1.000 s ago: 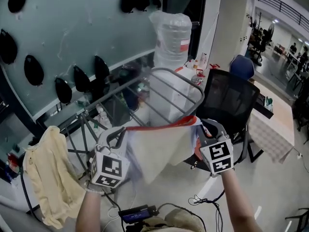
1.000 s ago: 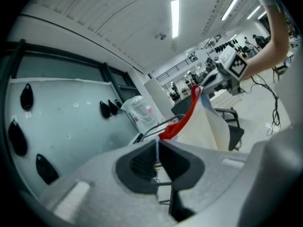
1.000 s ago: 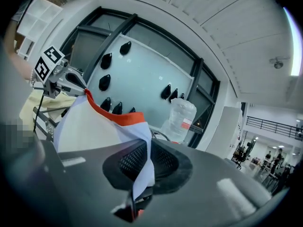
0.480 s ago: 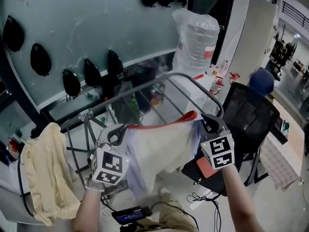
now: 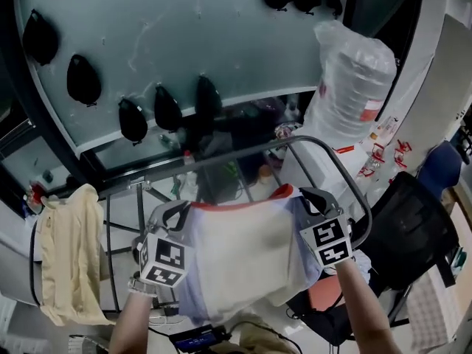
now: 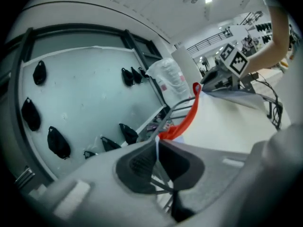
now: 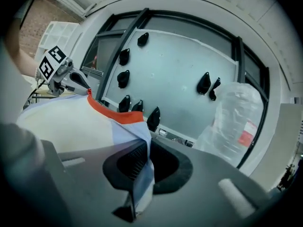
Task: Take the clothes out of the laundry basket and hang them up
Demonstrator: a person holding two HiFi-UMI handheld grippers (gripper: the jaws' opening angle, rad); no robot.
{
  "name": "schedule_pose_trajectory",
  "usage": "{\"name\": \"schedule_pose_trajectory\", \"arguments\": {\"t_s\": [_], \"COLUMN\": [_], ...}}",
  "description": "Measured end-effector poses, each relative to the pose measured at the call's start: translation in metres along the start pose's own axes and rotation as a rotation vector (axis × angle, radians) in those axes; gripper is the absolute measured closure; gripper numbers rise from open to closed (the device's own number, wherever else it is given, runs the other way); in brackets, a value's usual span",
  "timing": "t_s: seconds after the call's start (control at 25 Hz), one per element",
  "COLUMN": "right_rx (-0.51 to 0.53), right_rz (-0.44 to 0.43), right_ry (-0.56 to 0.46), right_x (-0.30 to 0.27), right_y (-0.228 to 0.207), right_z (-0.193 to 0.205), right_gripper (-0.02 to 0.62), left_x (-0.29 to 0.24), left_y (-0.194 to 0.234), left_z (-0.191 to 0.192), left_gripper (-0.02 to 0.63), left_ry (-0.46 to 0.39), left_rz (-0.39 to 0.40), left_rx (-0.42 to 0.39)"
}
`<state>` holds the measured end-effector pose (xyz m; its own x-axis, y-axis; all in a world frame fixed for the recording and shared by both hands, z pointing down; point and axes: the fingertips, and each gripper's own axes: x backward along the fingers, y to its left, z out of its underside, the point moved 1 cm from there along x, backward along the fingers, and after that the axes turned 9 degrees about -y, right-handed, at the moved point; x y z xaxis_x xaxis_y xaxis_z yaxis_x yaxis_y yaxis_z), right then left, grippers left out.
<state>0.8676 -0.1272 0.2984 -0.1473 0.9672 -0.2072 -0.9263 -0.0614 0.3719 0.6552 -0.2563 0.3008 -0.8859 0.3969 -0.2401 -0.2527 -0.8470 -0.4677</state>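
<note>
A cream and pale-blue garment [image 5: 243,253] with a red-orange top hem is stretched flat between my two grippers, just in front of the grey metal drying rack [image 5: 324,150]. My left gripper [image 5: 179,211] is shut on the garment's left corner [image 6: 163,137]. At the other end my right gripper [image 5: 308,198] is shut on the right corner [image 7: 142,167]. The red hem [image 6: 189,118] runs from one gripper to the other. A yellow garment [image 5: 68,257] hangs over the rack's left side. No laundry basket shows in any view.
A glass wall [image 5: 184,43] with several black teardrop-shaped objects stands behind the rack. A large clear plastic bag [image 5: 352,87] stands at the right. A black office chair [image 5: 413,238] sits at the lower right. Cables and a small device [image 5: 195,338] lie on the floor by my feet.
The view has swung left and toward the rack. Both grippers have carried the spread garment closer to the rack's curved rail, and the cloth now hangs flatter between them.
</note>
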Motion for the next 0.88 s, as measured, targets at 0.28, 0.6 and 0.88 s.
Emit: {"name": "schedule_pose_trajectory", "arguments": {"t_s": [0.28, 0.6, 0.88], "right_rx": [0.023, 0.107, 0.116], "right_rz": [-0.123, -0.216, -0.238], "right_ry": [0.004, 0.024, 0.029], "right_x": [-0.081, -0.160, -0.212], "right_y": [-0.020, -0.026, -0.031], "right_z": [0.016, 0.030, 0.029], "right_gripper": [0.575, 0.575, 0.575], "left_x": [-0.051, -0.099, -0.128], "left_y": [0.039, 0.080, 0.112], "left_z": [0.020, 0.057, 0.072], "left_gripper": [0.595, 0.597, 0.597], "left_ry": [0.072, 0.118, 0.163], "left_rz": [-0.082, -0.140, -0.171], "left_rx": [0.009, 0.111, 0.091]}}
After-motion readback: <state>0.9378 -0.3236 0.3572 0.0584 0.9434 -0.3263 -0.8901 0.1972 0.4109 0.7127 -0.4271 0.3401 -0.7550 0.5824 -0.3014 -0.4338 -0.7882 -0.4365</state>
